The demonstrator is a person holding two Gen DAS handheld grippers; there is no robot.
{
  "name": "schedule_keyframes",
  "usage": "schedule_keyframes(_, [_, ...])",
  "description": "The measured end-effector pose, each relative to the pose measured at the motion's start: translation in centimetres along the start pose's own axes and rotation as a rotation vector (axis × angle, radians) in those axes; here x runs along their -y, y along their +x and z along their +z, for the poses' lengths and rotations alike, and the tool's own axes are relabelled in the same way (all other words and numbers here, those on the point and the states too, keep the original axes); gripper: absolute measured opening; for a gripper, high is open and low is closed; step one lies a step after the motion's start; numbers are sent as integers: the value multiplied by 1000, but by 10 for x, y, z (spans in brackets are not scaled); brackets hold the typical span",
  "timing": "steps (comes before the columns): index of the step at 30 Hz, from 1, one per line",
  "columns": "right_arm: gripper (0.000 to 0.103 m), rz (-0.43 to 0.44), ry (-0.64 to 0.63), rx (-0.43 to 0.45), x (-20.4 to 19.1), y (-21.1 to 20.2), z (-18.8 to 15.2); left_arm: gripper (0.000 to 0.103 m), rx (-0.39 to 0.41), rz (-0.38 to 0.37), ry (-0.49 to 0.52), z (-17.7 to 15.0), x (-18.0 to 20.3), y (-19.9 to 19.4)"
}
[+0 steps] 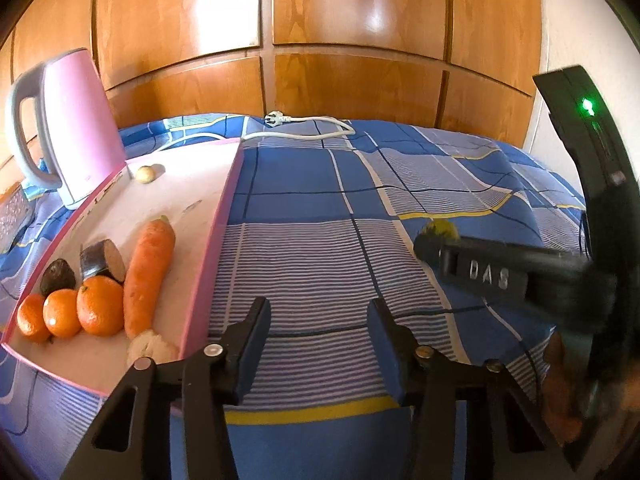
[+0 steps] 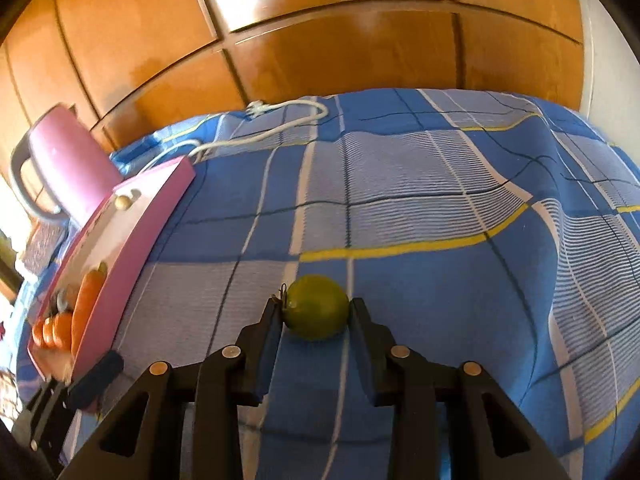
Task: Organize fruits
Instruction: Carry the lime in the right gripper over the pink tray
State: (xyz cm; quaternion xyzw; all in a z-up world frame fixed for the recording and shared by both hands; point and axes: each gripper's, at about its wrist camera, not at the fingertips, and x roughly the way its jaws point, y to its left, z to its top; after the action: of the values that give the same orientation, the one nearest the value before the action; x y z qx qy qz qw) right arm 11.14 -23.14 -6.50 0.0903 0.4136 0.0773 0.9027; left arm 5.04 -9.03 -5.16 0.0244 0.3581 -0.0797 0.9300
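- Gripping a round green citrus fruit (image 2: 318,307), the right gripper (image 2: 317,312) has both pads pressed against the fruit's sides; the fruit sits at or just above the blue checked bedcloth (image 2: 420,200), well apart from the tray.
- Left gripper (image 1: 318,320): jaws parted with nothing between them, held over the striped cloth just beside the tray's near right edge.
- Shallow pink-rimmed white tray (image 1: 224,216): lies at the left of the cloth and holds the sorted produce.
- Tray contents, near end: three small orange tangerines (image 1: 64,312) in a row, one long orange carrot (image 1: 148,272) beside them, a cut dark-skinned root piece (image 1: 103,260), a dark round fruit (image 1: 58,276), and a pale knobbly item (image 1: 154,346), identity unclear.
- Tray contents, far end: one small pale round item (image 1: 145,174), lying alone.
- Pink electric kettle with grey handle (image 1: 68,128): stands behind the tray, its white power cord (image 1: 304,126) lying unplugged on the cloth.
- Progress, as judged: most produce is already gathered; the green fruit appears to be the last loose piece, remaining to be carried left and set in the tray.
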Motion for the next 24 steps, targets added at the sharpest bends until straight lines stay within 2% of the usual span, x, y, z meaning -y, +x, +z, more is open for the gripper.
schedule_keyframes(7, [34, 19, 10, -15, -6, -8, -12, 35, -9, -10, -36, -5, -9, -10])
schedule_keyframes(24, [34, 42, -62, -29, -33, -30, -44, 33, -15, -4, -101, -14, -26, -30])
